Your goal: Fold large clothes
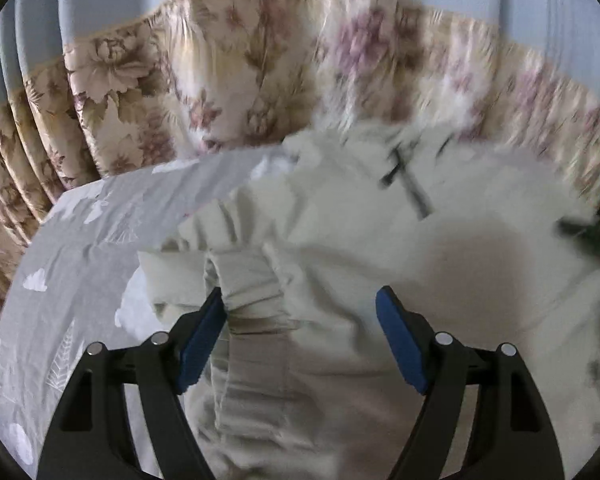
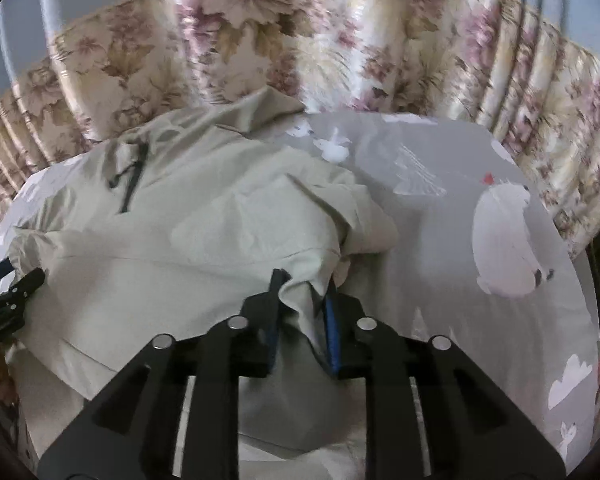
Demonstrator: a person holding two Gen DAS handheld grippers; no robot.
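Left wrist view blurs far jacket (image 1: 340, 208) on grey bedsheet (image 1: 80, 240). Left gripper (image 1: 300, 320) spread wide over cuff (image 1: 248, 280). Right gripper (image 2: 303, 304) pinches jacket fold. Floral curtain (image 2: 300, 40) behind.

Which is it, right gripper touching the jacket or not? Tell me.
Touching. The right wrist view shows the right gripper with its fingers closed on a pinched fold of the beige jacket, the fabric bunched between the blue pads.

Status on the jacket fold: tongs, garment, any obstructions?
Left tongs open over the gathered cuff. Right tongs shut on the pale jacket hem. Jacket spread on grey bedsheet, partly rumpled. Nothing in the way.
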